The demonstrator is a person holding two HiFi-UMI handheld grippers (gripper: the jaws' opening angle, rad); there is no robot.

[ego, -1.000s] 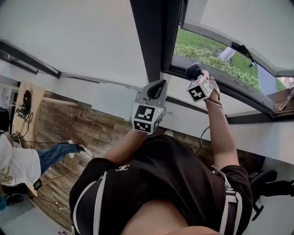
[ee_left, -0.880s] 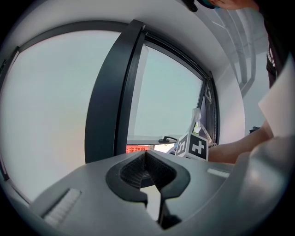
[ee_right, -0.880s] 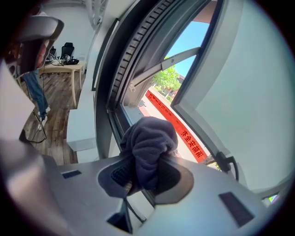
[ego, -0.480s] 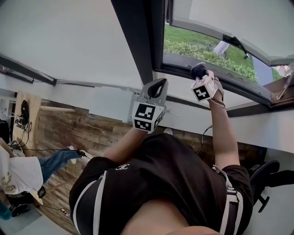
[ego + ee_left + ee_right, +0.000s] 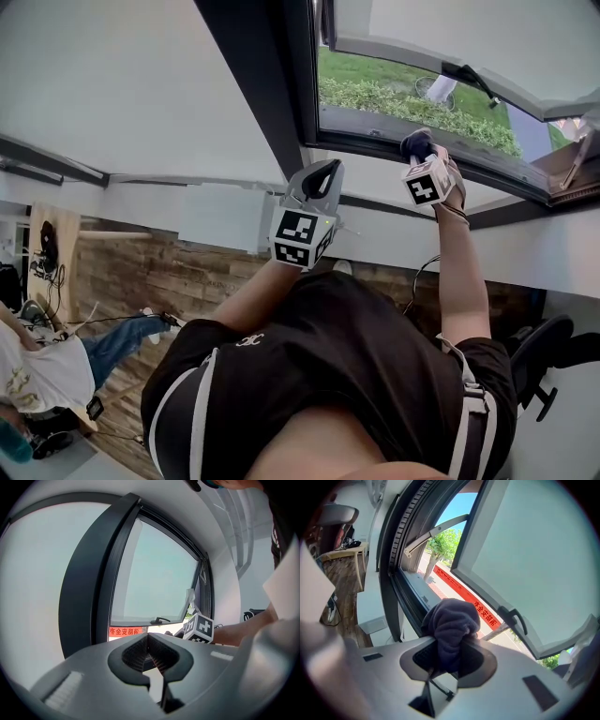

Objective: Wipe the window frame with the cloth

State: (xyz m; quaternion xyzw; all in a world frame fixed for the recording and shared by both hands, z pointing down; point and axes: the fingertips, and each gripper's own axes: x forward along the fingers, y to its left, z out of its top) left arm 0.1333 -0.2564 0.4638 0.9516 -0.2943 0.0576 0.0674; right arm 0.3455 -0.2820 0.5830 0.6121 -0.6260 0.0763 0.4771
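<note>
A red banner [image 5: 125, 631] outside the window carries Chinese characters, too small to read reliably.

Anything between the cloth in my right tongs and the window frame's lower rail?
Nothing visible. The right tongs are shut on the dark cloth, which sits right at the lower rail of the window frame. The open sash swings outward, clear of that path.

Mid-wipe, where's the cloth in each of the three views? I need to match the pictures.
Head view: cloth upper right, in the right gripper, at the window frame.
Left gripper view: cloth not discernible; the right gripper's marker cube shows right of centre.
Right gripper view: cloth at centre, clamped between the jaws.
Shared landmark: the black handle on the open sash.
</note>
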